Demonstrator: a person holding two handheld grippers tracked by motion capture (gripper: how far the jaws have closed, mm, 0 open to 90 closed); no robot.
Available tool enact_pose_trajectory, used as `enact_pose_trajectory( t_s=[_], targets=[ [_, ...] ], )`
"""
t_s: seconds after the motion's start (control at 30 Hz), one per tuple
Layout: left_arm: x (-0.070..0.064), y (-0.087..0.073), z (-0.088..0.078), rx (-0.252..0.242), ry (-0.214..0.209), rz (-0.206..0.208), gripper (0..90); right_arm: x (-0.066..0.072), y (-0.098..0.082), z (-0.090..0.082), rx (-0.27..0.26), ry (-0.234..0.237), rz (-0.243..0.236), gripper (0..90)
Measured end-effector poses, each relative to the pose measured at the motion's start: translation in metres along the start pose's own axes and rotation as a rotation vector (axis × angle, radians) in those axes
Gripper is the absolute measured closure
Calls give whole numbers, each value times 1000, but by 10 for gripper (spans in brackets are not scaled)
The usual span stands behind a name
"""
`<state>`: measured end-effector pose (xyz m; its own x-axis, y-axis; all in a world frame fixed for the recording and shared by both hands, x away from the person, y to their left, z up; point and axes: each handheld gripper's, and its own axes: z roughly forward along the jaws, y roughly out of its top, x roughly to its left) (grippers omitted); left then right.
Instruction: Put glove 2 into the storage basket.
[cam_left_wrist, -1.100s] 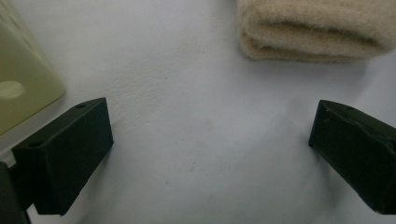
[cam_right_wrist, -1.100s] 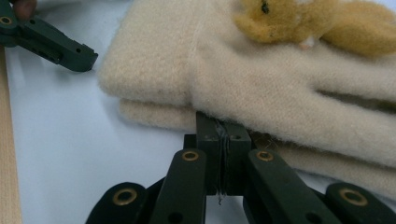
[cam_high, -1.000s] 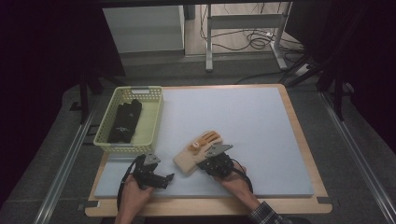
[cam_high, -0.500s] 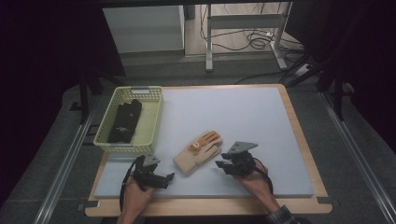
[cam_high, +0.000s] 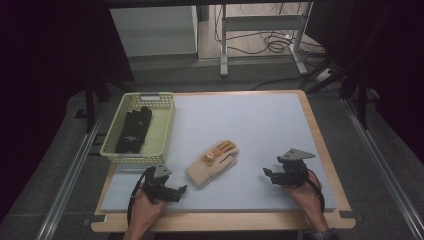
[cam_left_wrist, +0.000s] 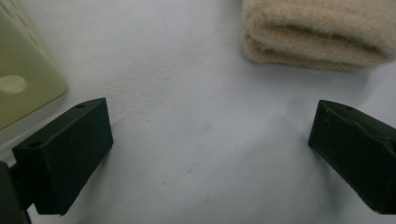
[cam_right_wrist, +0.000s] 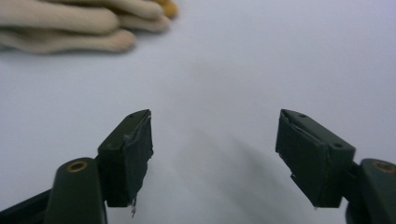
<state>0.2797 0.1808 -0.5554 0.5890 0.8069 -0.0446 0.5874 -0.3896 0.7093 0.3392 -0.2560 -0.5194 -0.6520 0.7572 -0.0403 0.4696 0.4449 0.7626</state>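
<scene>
Right gripper (cam_high: 270, 175): jaws have just been opening, now wide apart, nothing between them, bare mat under them in the right gripper view. It sits near the front right corner of the worktop (cam_high: 260, 120), well clear of the glove, pointing back toward it. Left gripper (cam_high: 181, 190): jaws apart too, empty, resting low near the front left corner, just in front of the basket corner. In the left gripper view the cuff end of the glove lies ahead and to the right, not touching either jaw.

Beige glove pair (cam_high: 212, 163): stacked, lies flat on the grey mat at the middle of the front half, cuff toward the front edge, fingers toward the back, orange tips on the fingers. Looks neatly laid one on top of the other, free of both tongs.

Yellow basket (cam_high: 115, 150): along the left edge, holds a black glove pair (cam_high: 134, 131) lying lengthwise inside.

Progress, as judged: black pair already in the basket, beige pair seems put together and let go on the mat. Likely left: pick up the beige pair and put it in the basket beside the black one. Left gripper is nearest for that. No grasp begun yet.
</scene>
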Motion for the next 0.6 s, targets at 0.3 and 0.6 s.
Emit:
enact_pose_trajectory(
  t_s=[0.3, 0.6],
  targets=[
    [0, 1, 0, 5, -3, 1, 0, -15, -13, 2, 51, -36, 28, 205],
    [-5, 8, -5, 38, -66, 26, 38, -15, -14, 2, 49, -37, 27, 203]
  ],
)
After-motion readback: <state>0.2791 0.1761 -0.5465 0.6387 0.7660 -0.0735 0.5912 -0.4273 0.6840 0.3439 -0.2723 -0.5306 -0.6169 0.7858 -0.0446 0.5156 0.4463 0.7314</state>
